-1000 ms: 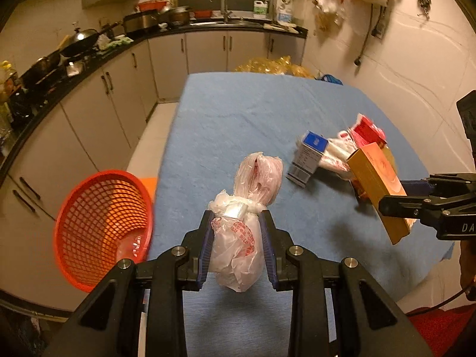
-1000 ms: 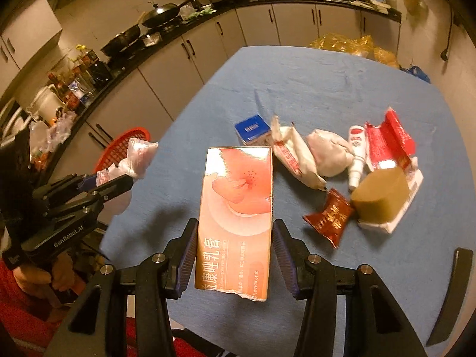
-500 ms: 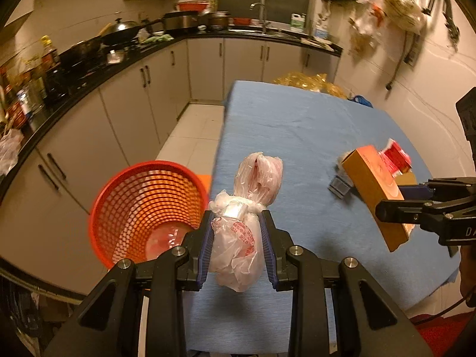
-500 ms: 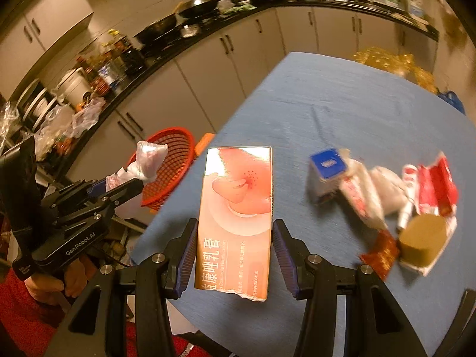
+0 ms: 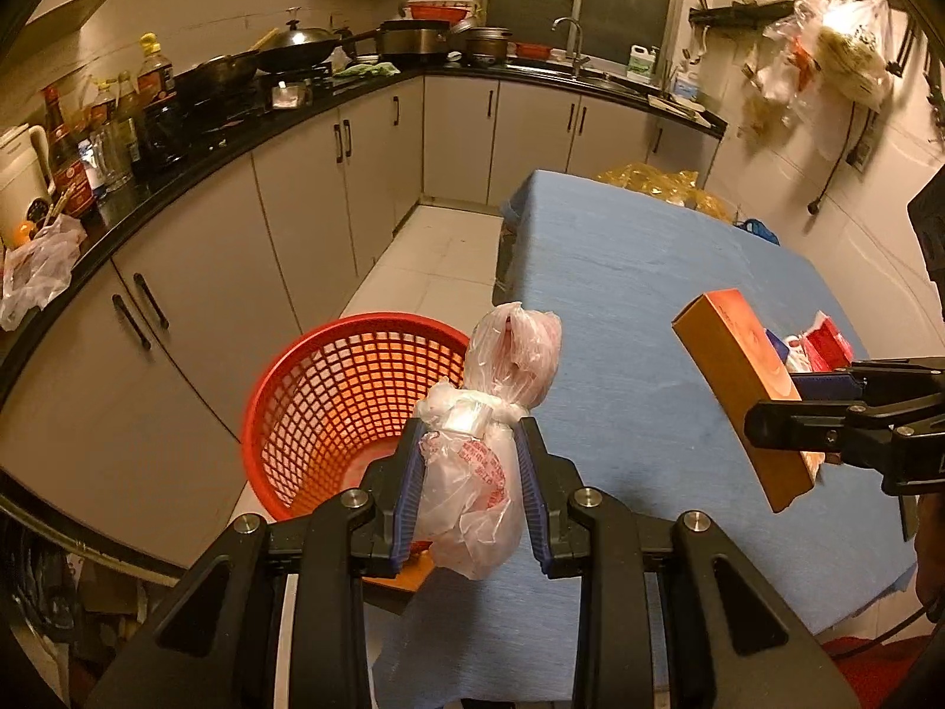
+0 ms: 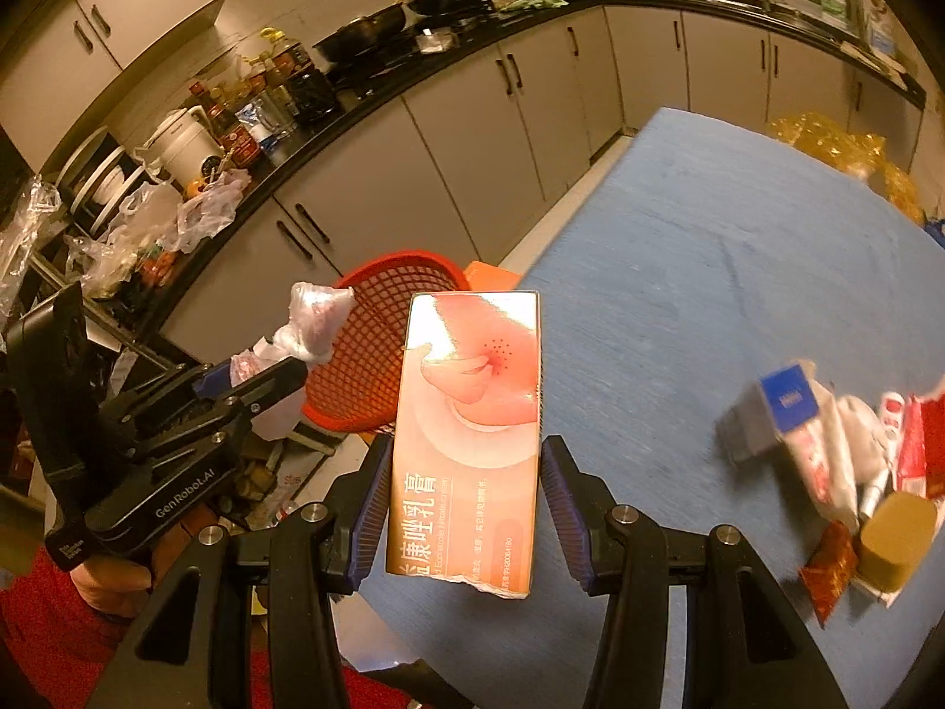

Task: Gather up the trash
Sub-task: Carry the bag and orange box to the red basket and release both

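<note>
My left gripper (image 5: 471, 452) is shut on a knotted clear plastic bag (image 5: 481, 461) with red print, held up at the table's left edge beside the red mesh basket (image 5: 331, 407). My right gripper (image 6: 466, 472) is shut on a tall orange carton (image 6: 469, 431) with a pink flower picture, held upright over the blue table (image 6: 709, 272). The left wrist view shows that carton (image 5: 741, 390) off to the right. The right wrist view shows the bag (image 6: 313, 319) and the left gripper (image 6: 254, 378) in front of the basket (image 6: 378, 342).
Several wrappers, a blue-topped box (image 6: 779, 407) and a brown block (image 6: 895, 537) lie at the table's right side. Grey cabinets under a black counter (image 5: 195, 136) crowded with pans and bottles run along the left. A tiled floor strip (image 5: 425, 260) separates them from the table.
Both grippers have swung left across the table with their loads still held. The red basket now sits much closer to centre, just beside the bag, and the trash pile has slid to the right edge.
</note>
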Demonstrator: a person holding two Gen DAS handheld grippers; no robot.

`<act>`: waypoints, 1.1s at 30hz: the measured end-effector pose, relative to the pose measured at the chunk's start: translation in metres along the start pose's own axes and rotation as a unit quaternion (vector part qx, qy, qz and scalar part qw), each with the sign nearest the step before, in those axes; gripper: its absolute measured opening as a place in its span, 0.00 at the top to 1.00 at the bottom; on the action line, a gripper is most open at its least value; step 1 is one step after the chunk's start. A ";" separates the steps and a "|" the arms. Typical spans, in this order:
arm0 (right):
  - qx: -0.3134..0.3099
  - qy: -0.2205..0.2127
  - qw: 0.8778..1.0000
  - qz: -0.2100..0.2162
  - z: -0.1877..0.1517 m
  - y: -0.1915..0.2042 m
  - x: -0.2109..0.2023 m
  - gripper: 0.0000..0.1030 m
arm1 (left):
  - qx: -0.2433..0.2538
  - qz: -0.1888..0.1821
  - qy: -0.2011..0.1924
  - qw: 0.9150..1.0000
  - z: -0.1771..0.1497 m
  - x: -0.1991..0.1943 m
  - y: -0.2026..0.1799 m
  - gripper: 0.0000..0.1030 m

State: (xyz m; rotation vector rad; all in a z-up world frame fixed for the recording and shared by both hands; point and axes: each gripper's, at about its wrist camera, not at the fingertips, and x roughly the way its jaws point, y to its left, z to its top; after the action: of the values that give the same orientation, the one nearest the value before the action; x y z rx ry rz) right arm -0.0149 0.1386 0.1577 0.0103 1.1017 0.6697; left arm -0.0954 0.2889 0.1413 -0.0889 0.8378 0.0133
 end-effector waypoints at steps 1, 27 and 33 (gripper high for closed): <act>-0.001 0.000 1.000 0.001 0.003 0.003 0.002 0.48 | -0.002 0.002 0.000 1.000 0.000 0.000 0.004 0.71; 0.017 0.031 0.999 0.033 0.067 0.043 0.085 0.47 | -0.050 0.024 0.033 0.998 0.010 0.046 0.080 0.71; 0.022 0.040 0.998 0.035 0.074 0.048 0.104 0.47 | -0.055 0.022 0.035 0.998 0.011 0.055 0.088 0.71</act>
State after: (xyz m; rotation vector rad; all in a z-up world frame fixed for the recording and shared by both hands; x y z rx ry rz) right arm 0.0513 0.2529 0.1239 0.0611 1.1974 0.7123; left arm -0.0546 0.3767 0.1018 -0.1757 0.9094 0.0996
